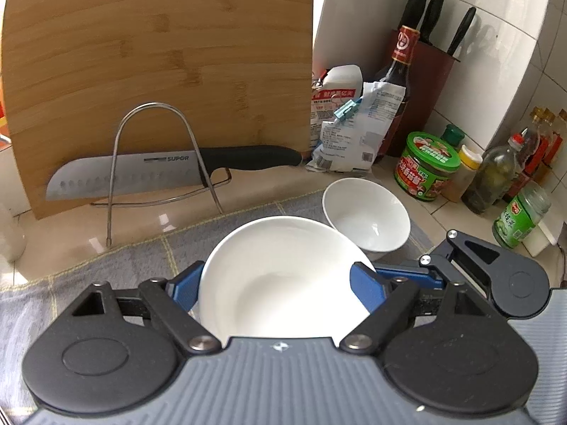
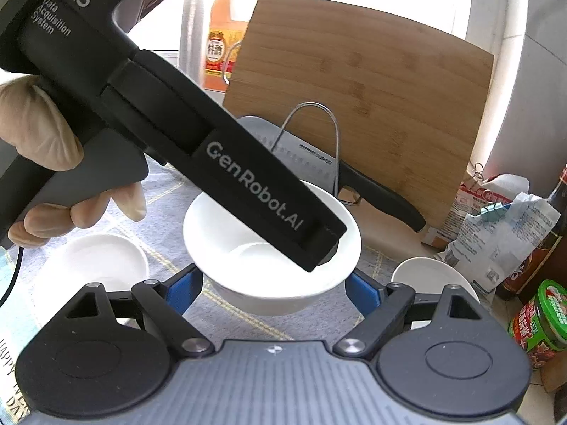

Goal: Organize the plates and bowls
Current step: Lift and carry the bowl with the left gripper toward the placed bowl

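A white bowl (image 1: 283,279) sits between the blue pads of my left gripper (image 1: 278,283), which is shut on it; the same bowl shows in the right wrist view (image 2: 226,248) above the grey cloth (image 2: 319,318). A smaller white bowl (image 1: 366,219) stands behind it to the right, also seen in the right wrist view (image 2: 425,272). A third white dish (image 2: 99,265) lies on the cloth at the left. My right gripper (image 2: 273,290) is open, its pads either side of the held bowl without touching. The left gripper's body (image 2: 212,163) crosses that view.
A bamboo cutting board (image 1: 156,81) leans at the back with a wire rack (image 1: 159,163) and a knife (image 1: 170,173). Bags (image 1: 351,127), a sauce bottle (image 1: 397,81), a knife block (image 1: 432,71) and jars (image 1: 428,166) crowd the right.
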A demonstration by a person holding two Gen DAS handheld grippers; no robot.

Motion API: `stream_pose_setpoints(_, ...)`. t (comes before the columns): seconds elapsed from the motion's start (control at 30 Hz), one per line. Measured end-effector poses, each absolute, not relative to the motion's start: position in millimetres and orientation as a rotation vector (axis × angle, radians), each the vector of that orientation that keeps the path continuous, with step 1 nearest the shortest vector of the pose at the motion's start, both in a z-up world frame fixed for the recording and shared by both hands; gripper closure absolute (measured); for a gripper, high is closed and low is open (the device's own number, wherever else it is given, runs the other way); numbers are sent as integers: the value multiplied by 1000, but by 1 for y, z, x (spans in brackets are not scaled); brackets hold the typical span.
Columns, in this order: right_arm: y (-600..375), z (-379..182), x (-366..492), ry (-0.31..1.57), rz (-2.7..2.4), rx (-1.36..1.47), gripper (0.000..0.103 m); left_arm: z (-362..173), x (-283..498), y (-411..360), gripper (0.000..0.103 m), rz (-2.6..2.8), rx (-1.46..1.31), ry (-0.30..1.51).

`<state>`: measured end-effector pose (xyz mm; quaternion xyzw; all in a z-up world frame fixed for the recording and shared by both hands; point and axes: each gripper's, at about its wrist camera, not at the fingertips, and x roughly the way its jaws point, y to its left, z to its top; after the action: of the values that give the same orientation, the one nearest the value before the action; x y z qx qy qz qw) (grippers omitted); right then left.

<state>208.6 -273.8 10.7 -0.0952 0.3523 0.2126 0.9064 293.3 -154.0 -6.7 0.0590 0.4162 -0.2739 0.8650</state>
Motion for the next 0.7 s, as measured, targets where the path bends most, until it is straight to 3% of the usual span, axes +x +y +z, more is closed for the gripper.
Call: stream_pose_setpoints(0.7,-246,30,174,705,541,-221,13,11,246,-119,17,-493,92,859)
